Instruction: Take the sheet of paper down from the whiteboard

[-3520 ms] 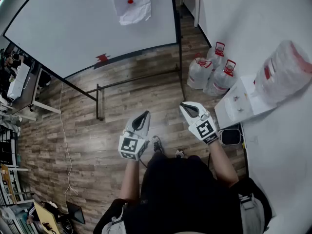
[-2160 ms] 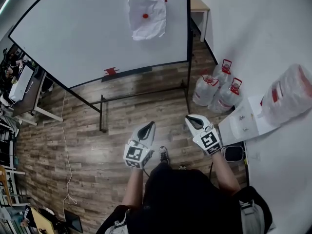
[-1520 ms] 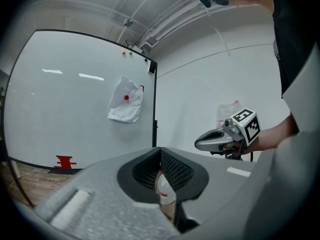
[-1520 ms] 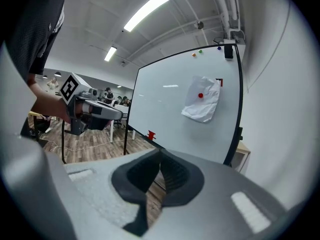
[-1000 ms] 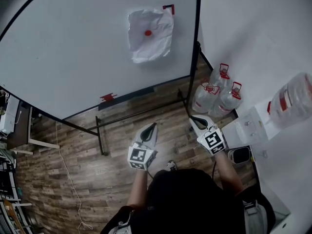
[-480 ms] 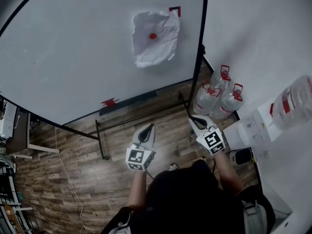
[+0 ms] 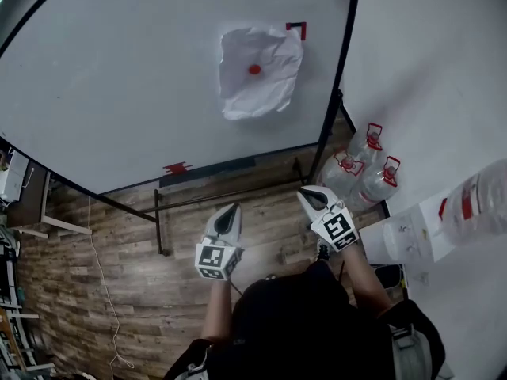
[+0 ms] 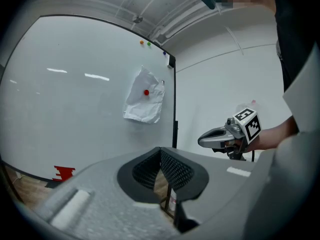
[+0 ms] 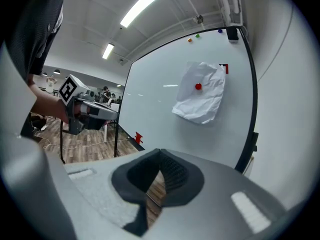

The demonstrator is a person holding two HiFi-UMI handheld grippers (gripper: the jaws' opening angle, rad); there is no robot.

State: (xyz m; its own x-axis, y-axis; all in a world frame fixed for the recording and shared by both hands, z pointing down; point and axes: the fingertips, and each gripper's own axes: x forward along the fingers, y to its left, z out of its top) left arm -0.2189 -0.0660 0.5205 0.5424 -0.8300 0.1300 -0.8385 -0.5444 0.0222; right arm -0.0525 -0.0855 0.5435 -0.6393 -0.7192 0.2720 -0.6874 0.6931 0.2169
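Two grippers are seen in the head view, held out level in front of the person. The left gripper (image 7: 231, 210) and the right gripper (image 7: 304, 194) are both directed toward the whiteboard (image 7: 119, 93) and are well apart from it. The paper (image 7: 257, 74) is fixed to the board near its right edge by a red magnet (image 7: 254, 69). The sheet is crumpled. A red corner mark (image 7: 296, 28) is located just beside its upper right corner. Water bottles (image 7: 360, 169) are standing on the wood floor (image 7: 119, 244) to the right of the board stand.

In the left gripper view, the jaws of the left gripper (image 8: 161, 154) are clenched together and nothing is held between them. The paper (image 8: 145, 101) is seen ahead on the board, above the jaws and far from them, with the magnet (image 8: 146, 92) in its upper half. The right gripper (image 8: 212, 138) is seen at the right, pointing toward the board.

In the right gripper view, the jaws of the right gripper (image 9: 160, 156) are likewise closed on nothing. The paper (image 9: 201, 98) is hanging ahead and above, near the board's black right frame (image 9: 250, 114). The left gripper (image 9: 102, 111) is seen at the left.
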